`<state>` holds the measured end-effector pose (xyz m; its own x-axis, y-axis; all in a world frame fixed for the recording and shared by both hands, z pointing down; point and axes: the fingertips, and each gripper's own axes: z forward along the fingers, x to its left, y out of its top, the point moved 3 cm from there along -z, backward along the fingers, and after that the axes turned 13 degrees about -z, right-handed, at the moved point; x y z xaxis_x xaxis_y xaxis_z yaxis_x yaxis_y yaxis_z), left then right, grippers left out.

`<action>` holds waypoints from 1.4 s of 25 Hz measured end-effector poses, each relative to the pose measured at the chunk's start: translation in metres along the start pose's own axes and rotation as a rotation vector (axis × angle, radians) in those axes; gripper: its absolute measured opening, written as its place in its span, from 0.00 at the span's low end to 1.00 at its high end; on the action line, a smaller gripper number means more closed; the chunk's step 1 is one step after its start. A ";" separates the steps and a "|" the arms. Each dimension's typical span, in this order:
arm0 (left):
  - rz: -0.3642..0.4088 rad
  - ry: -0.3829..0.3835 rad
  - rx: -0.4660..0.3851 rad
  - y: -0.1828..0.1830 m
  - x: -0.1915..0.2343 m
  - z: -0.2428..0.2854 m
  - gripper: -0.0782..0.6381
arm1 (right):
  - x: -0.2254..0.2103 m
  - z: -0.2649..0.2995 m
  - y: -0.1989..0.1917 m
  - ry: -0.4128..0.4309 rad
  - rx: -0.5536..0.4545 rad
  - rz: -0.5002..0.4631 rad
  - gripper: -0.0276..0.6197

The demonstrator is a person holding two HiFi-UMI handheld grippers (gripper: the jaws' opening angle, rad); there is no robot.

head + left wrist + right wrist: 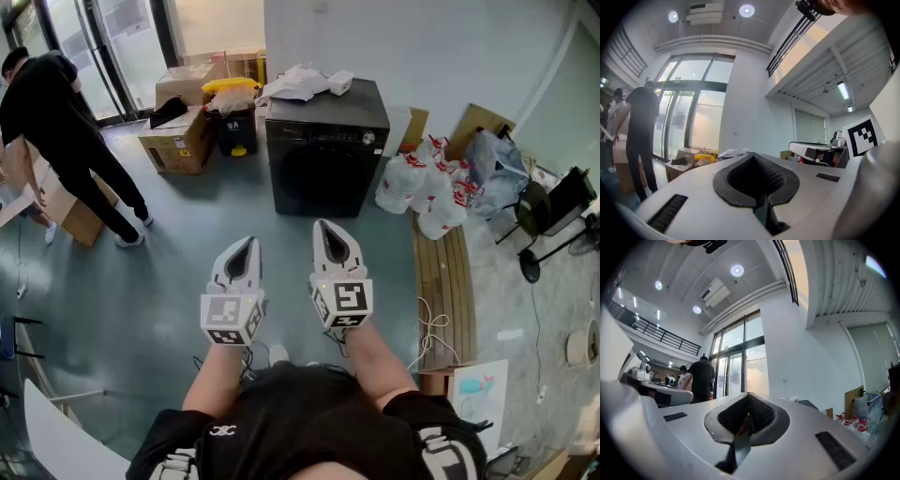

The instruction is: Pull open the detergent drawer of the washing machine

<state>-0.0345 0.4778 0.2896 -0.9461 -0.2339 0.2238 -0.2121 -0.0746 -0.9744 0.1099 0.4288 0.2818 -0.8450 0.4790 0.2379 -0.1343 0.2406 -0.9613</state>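
head view: the left gripper (pixel 246 248) and right gripper (pixel 328 232) are held side by side, both pointing ahead, both clenched with nothing in them. the washing machine (pixel 323 150) stands on the floor straight ahead of the tips and well apart from them. a white cloth (pixel 295 84) lies on its top. its detergent drawer cannot be picked out on the dark front from here, and nothing sticks out of that front, so i judge it closed. off to the left gripper's side are cardboard boxes (pixel 178 141) and a person in black (pixel 66 131); to the right gripper's side, filled bags (pixel 422 183).

left gripper view: the jaws meet with nothing between them. the machine is mostly hidden behind them, with only the cloth showing over the tip. the other gripper sits just to the right.

right gripper view: the jaws are pressed together and empty. the machine's dark top shows just right of the tip, far off.

progress: nothing of the task looks done. the walk up, the grip on the drawer and the pull are all left.
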 end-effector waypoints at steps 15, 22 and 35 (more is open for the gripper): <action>-0.012 -0.036 -0.018 0.011 0.038 0.008 0.11 | 0.021 0.022 0.008 -0.043 -0.012 -0.032 0.05; -0.006 -0.080 -0.029 0.014 0.065 0.025 0.11 | 0.028 0.045 0.002 -0.090 -0.005 -0.033 0.05; -0.009 -0.091 -0.024 0.019 0.098 0.071 0.11 | 0.015 0.094 -0.011 -0.116 -0.018 -0.027 0.05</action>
<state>-0.1135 0.3847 0.2945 -0.9181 -0.3206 0.2329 -0.2276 -0.0542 -0.9722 0.0497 0.3539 0.2832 -0.8954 0.3716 0.2455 -0.1499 0.2676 -0.9518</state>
